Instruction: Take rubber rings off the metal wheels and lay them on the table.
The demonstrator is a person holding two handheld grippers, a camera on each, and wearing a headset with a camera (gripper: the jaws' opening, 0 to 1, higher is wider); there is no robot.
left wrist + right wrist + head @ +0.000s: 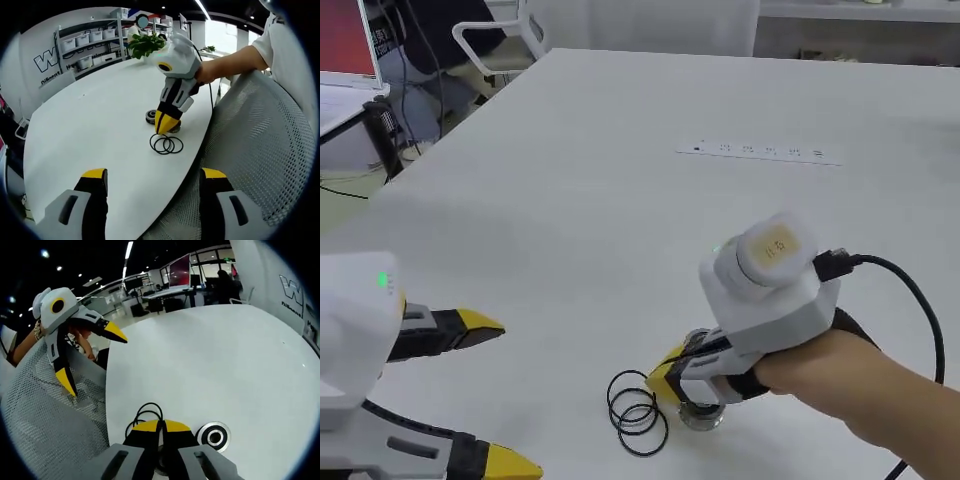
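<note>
Holds the right gripper (pixel 668 378) clenched, tips down at a metal wheel (pixel 701 416) on the white desk (pixel 620 180); cannot tell if clamped on anything. Holds the left gripper (pixel 500 395) released, jaws wide, well apart to the left. Finds loose black rubber rings (pixel 638 412) lying overlapped on the desk just beside that wheel, with a second wheel (pixel 215 436) near.

Bright, even light from ceiling strip lights (pixel 129 249) leaves faint soft shadows on the white surface (pixel 620 150); gripper views bow heavily at edges, head view mildly soft.
</note>
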